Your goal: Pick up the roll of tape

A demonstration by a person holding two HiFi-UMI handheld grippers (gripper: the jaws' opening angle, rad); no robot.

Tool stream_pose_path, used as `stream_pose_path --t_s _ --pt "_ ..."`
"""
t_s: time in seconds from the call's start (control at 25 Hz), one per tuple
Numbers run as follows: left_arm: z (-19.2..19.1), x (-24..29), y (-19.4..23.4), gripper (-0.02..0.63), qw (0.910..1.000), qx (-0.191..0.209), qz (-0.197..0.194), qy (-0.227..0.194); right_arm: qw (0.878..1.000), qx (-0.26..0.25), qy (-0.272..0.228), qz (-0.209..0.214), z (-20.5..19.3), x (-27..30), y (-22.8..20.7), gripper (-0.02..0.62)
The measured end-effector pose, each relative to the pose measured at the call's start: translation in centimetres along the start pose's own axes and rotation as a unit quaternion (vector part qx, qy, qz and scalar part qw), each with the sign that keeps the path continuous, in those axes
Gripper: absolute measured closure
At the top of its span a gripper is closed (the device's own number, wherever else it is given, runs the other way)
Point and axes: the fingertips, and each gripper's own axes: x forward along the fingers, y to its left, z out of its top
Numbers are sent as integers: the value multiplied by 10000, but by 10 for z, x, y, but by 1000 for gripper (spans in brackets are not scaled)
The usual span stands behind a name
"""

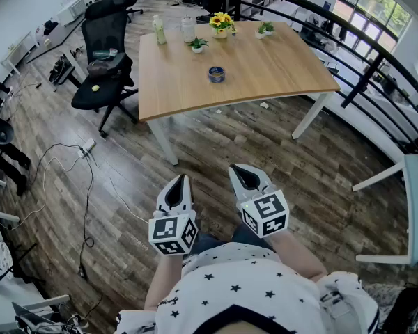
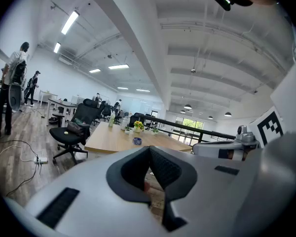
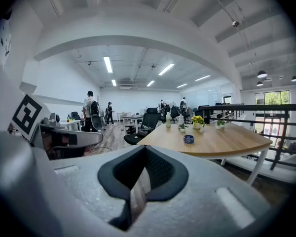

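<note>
I hold my left tongs [image 1: 182,181] and right tongs [image 1: 237,170] squeezed shut on nothing, and the small round blue tape roll [image 1: 217,74] sits far off on the smooth wooden table [image 1: 279,68].

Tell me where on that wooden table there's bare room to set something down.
The light wooden table is bare along its near edge, in front of the small blue roll of tape, and across its right half. The far edge is crowded: a pale bottle, a clear jar, a pot of yellow flowers and small green potted plants.
</note>
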Motion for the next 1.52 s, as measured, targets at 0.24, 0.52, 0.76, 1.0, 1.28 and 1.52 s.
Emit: stream_pose_path --t_s 0.24,0.52,0.76,1.0,1.28,1.52 --pt "-3 -9 -4 601 9999 69 -122 18 10000 51 -34 -16 -3 -5 12 591" --pt "-5 -12 8 601 9999 77 -127 64 9998 203 -37 -20 -6 0 20 591" --pt "-4 -12 16 600 9998 84 -166 71 9997 234 45 -107 -10 4 23 589" --pt "-7 -8 20 553 9993 102 -325 121 9997 119 172 -112 -18 12 26 572" --pt "-10 0 27 505 9991 95 -356 206 9995 169 258 -60 -23 20 24 532" --pt "-10 12 36 466 9990 87 -340 268 9995 213 230 -15 -18 36 16 492"
